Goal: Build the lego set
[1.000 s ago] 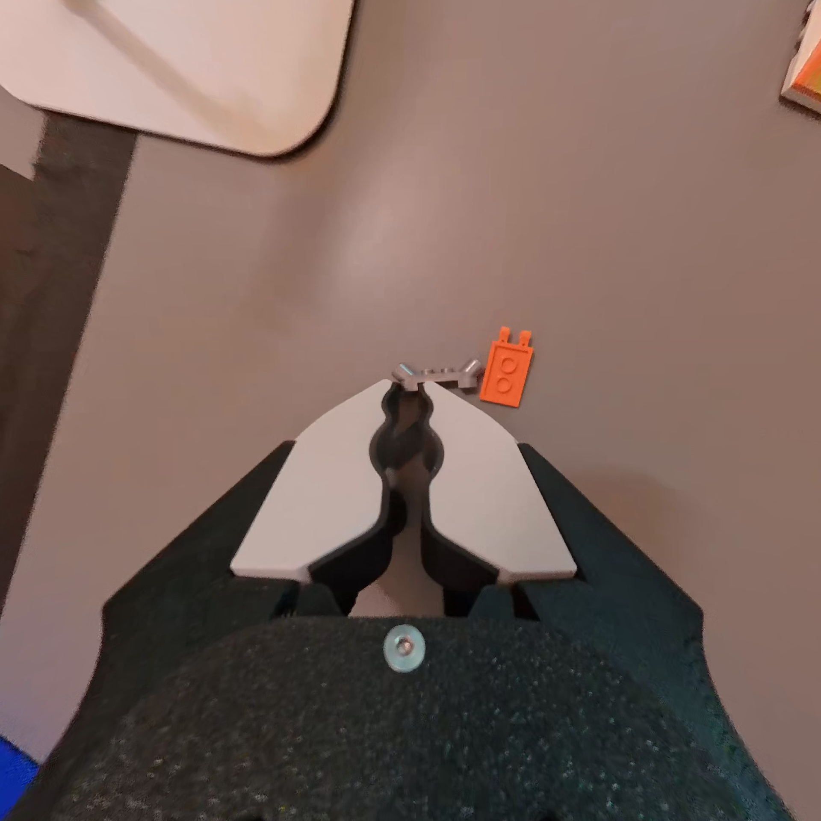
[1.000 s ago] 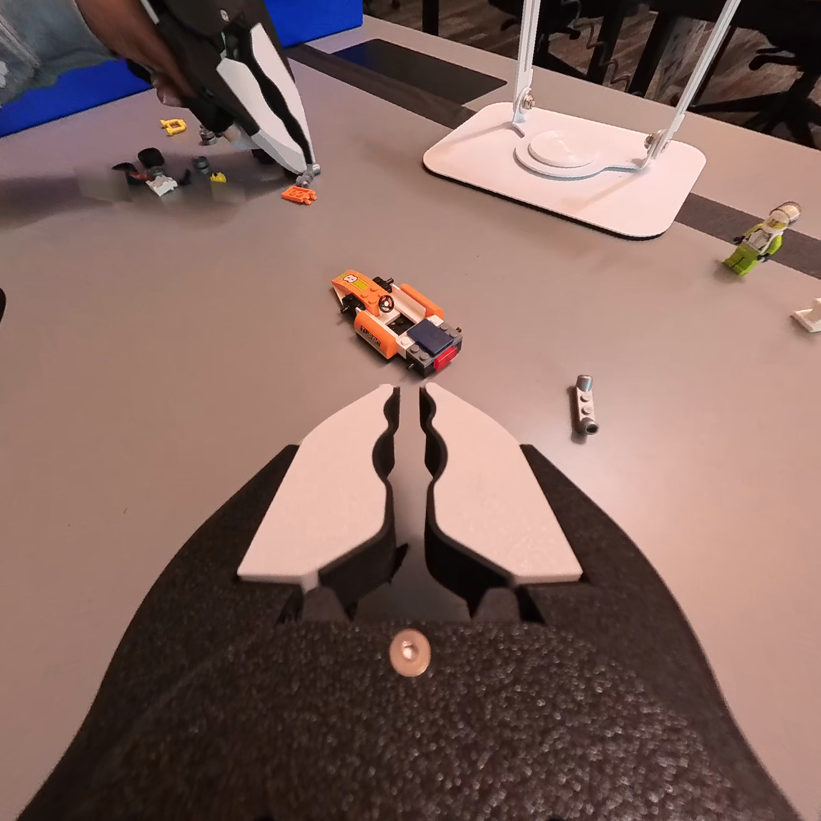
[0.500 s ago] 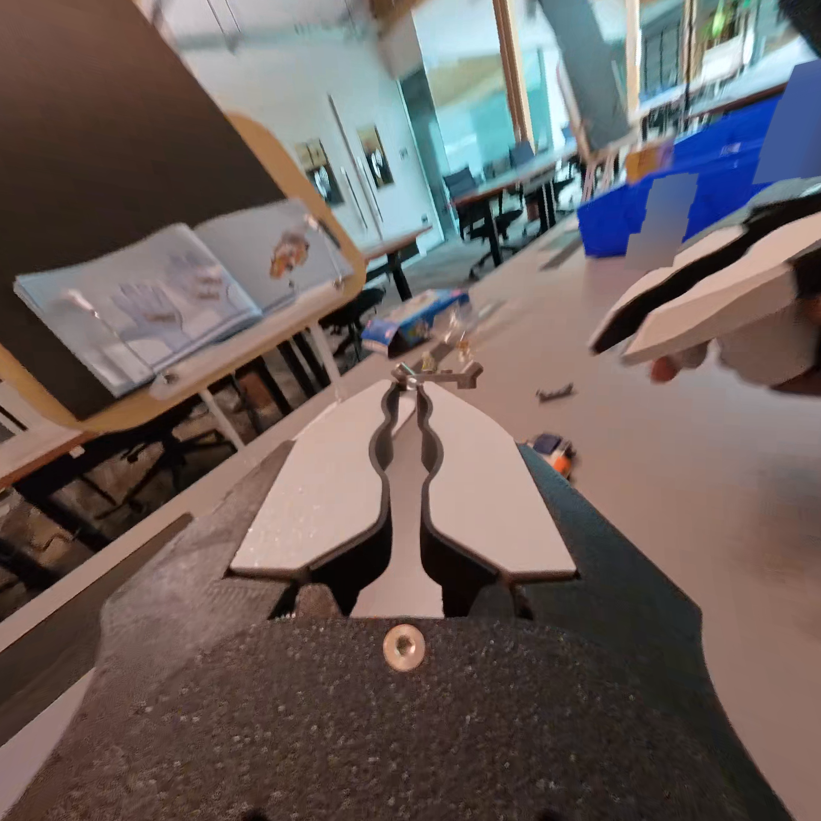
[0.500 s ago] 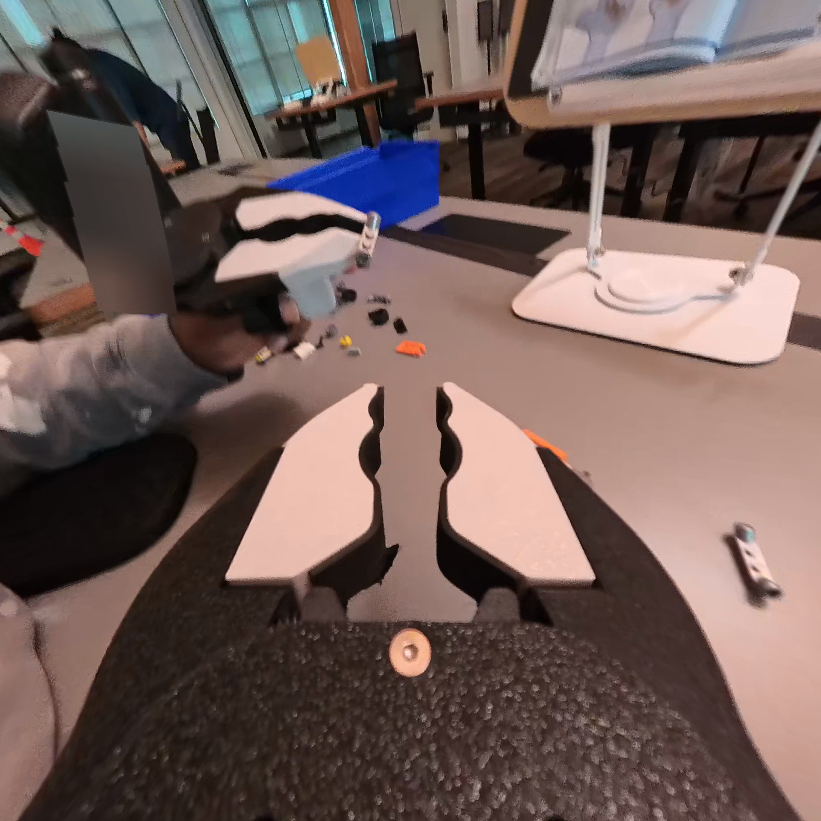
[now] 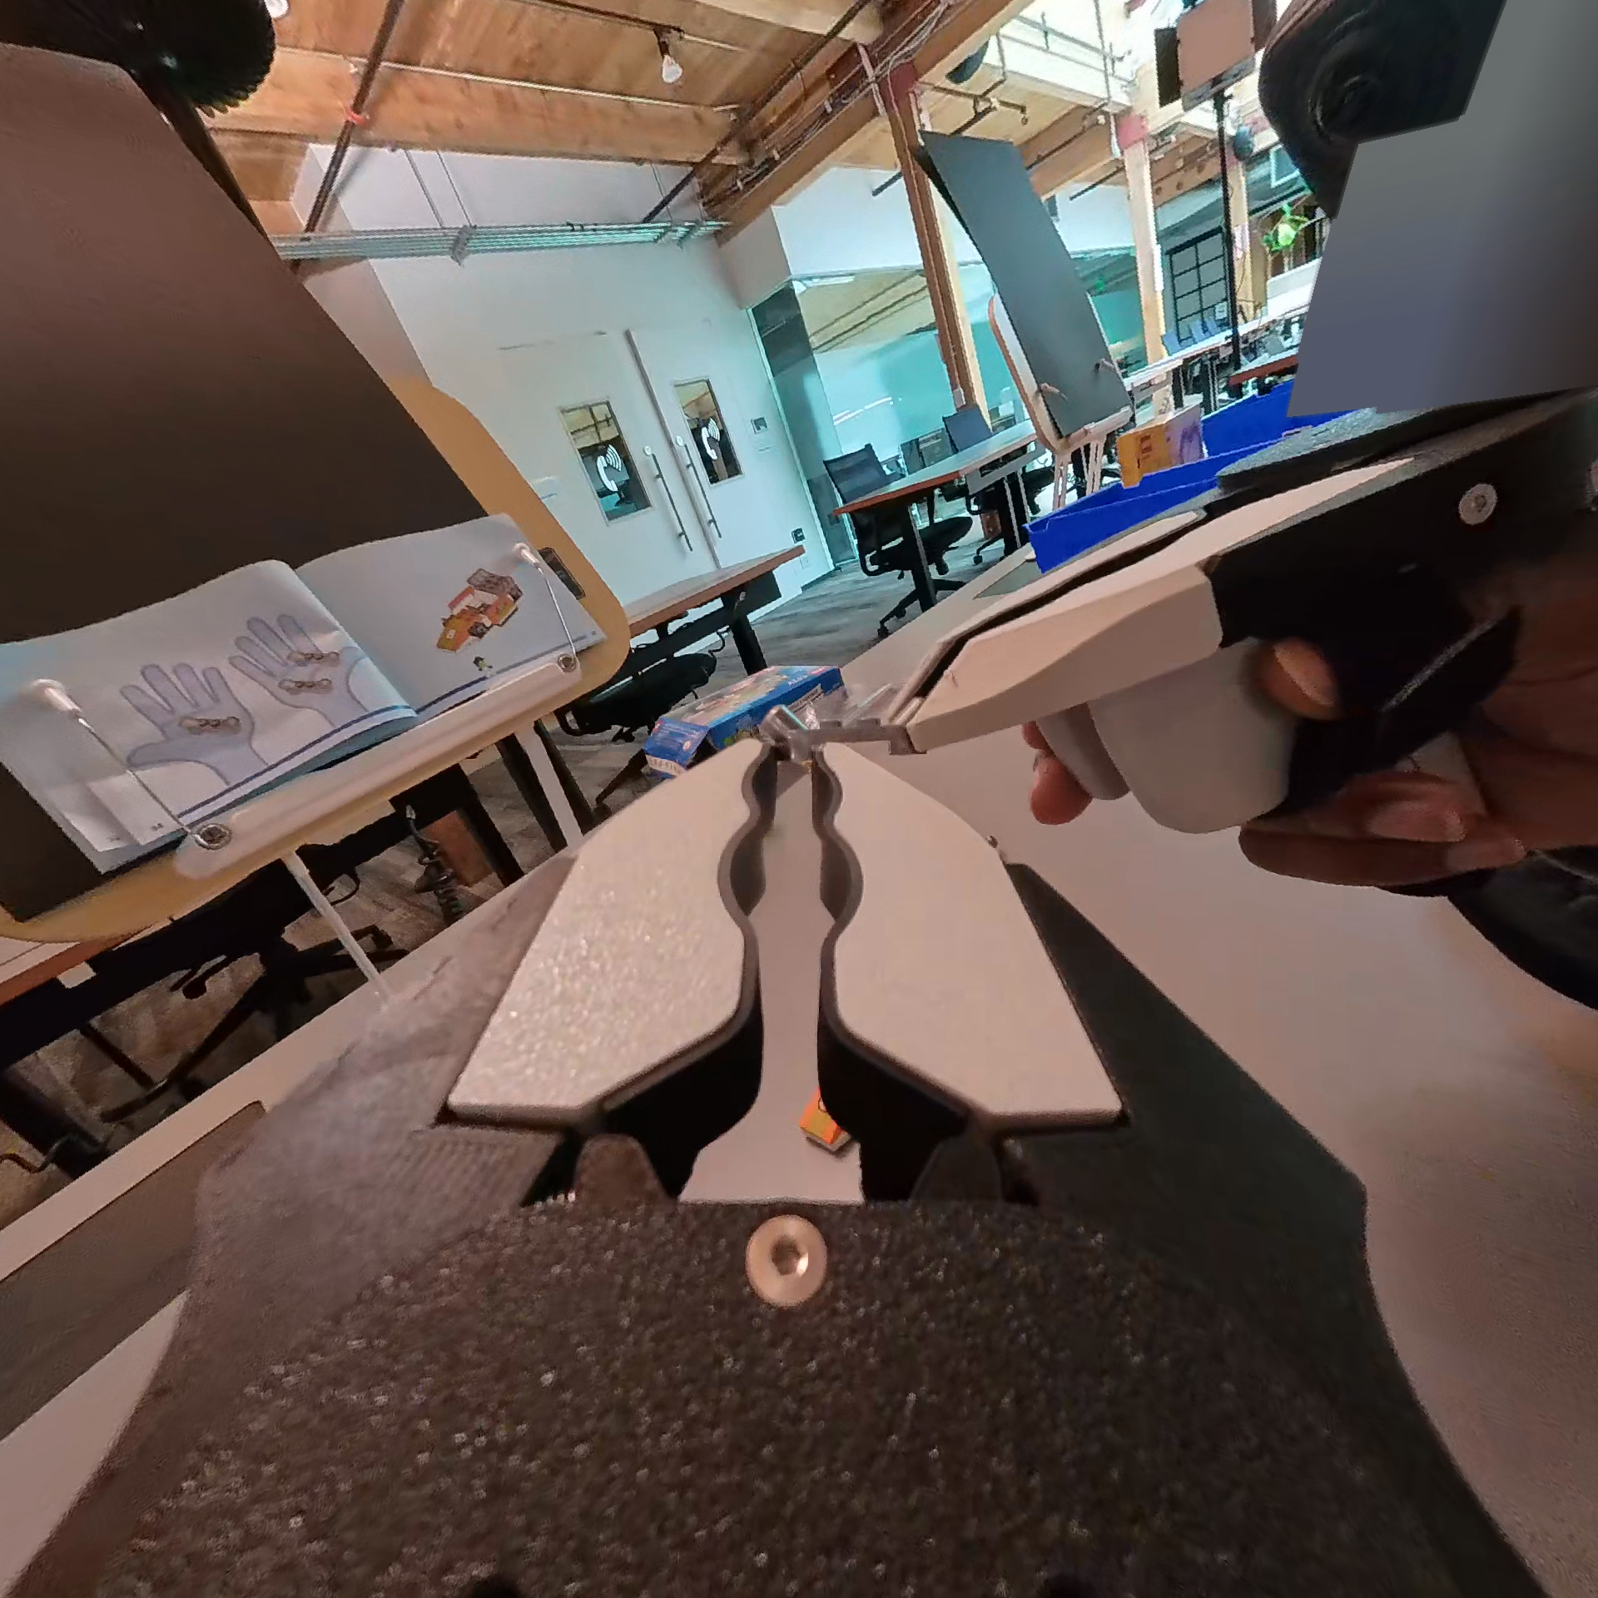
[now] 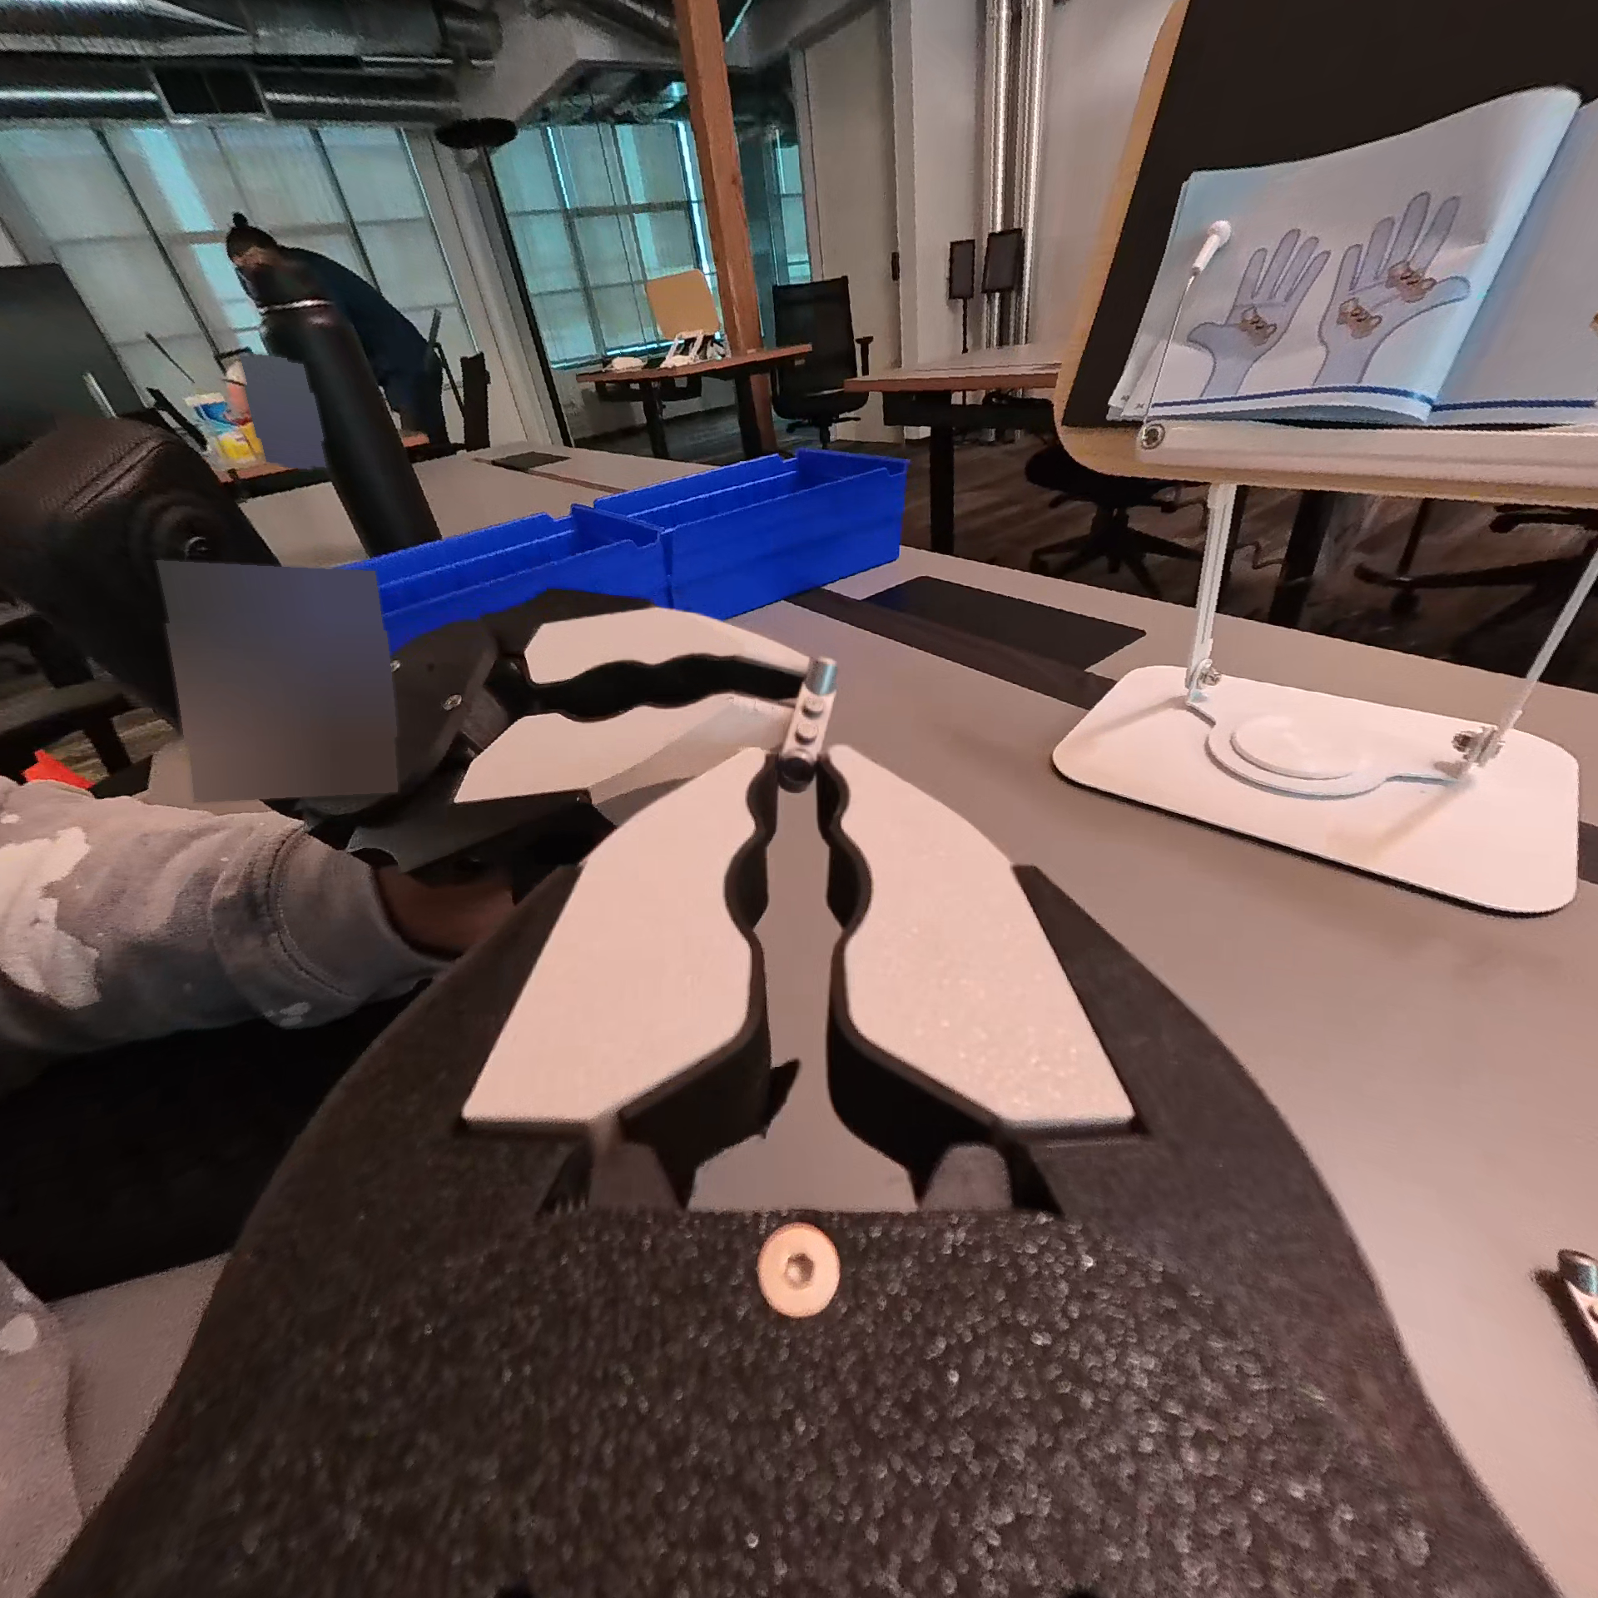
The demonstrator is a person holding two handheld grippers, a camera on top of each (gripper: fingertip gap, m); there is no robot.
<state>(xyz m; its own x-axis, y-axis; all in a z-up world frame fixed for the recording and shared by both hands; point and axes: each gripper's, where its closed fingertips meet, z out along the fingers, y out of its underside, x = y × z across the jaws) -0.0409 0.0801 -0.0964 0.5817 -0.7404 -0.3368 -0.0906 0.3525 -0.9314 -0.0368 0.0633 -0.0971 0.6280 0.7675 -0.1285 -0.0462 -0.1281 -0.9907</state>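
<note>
A small grey lego bar (image 5: 817, 731) is held in the air between both grippers. My left gripper (image 5: 795, 754) is shut on one end of it. My right gripper (image 5: 904, 737) comes in from the right and pinches the other end. In the right wrist view the bar (image 6: 813, 713) stands nearly upright, its lower end between my right gripper's tips (image 6: 800, 765). The left gripper (image 6: 800, 687) reaches in from the left and grips its upper part. A bit of the orange lego car (image 5: 821, 1124) shows on the table between the left fingers.
An instruction booklet (image 6: 1383, 303) sits on a stand with a white base (image 6: 1314, 778) at the right. Blue bins (image 6: 744, 527) stand at the table's far edge. Another grey lego piece (image 6: 1582, 1297) lies at the lower right. A lego box (image 5: 744, 709) lies beyond. Only a small space, under 4 cm, lies between the two pairs of fingers. The grey lego piece (image 6: 1582, 1297) is about equally far from each gripper, around 25 centimeters.
My left gripper lifted the grey bar off the table and swung it up. My right gripper rose, moved in to it, and closed from open onto the bar's other end.
</note>
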